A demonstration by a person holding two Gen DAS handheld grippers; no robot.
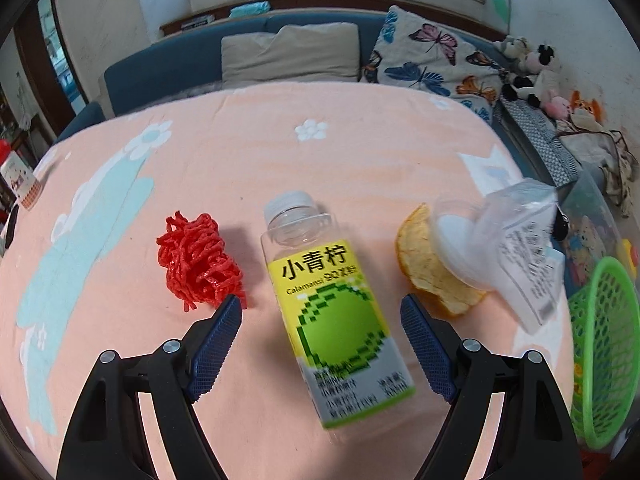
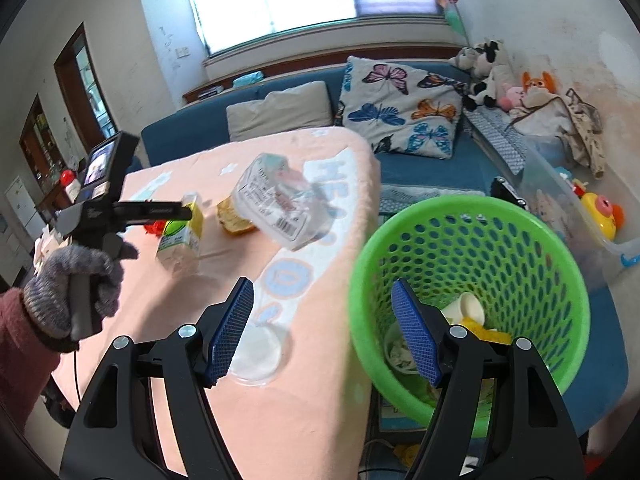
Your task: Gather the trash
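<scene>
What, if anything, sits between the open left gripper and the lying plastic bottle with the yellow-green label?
Nothing visible. The left gripper is open, its fingers straddling the clear plastic bottle with the yellow-green label, with only bare pink tablecloth in the gaps. The red mesh net lies outside one finger, the orange peel outside the other.

1. Table (image 1: 248, 152), pink floral cloth.
2. Red mesh (image 1: 198, 256), left.
3. Bottle (image 1: 332, 316), lying at centre.
4. Peel (image 1: 420, 264), right.
5. Clear lid (image 2: 256, 350), near the table's edge.
</scene>
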